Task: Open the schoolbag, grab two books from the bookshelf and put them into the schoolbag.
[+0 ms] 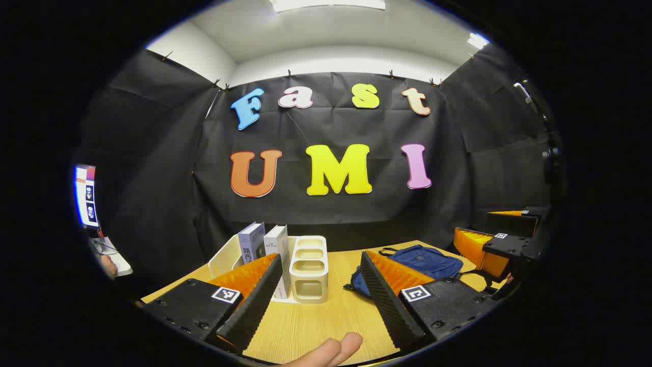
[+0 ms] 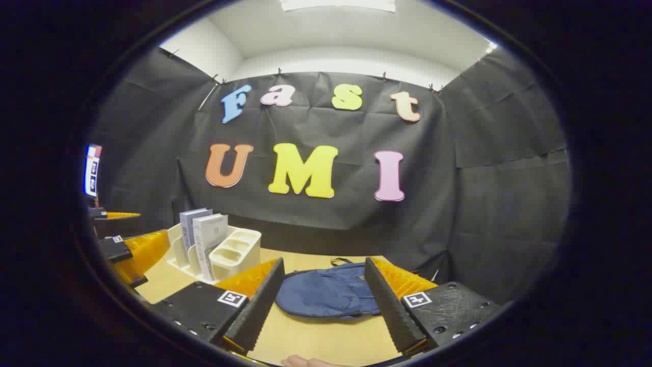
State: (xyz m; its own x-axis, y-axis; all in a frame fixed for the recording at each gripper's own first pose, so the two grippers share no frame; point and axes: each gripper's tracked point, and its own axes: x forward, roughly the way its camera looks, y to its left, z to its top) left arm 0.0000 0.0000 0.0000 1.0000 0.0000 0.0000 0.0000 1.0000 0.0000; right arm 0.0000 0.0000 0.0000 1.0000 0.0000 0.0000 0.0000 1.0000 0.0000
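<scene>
Very start of the task, nothing opened or lifted: blue schoolbag [image 2: 326, 294] lying flat and apparently zipped on the wooden table [image 2: 326, 341], two books [image 1: 265, 243] upright in the white bookshelf [image 1: 308, 270] well apart from it. Left gripper [image 1: 320, 298] spread wide and empty near the shelf; right gripper [image 2: 321, 300] likewise wide and empty, facing the bag. Next, probably: closing on the zip pull, too small to make out here

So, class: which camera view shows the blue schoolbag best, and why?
The right gripper view: the schoolbag lies flat on the table, framed between the open fingers. In the left gripper view, the schoolbag sits off-centre, partly hidden behind a finger.
</scene>
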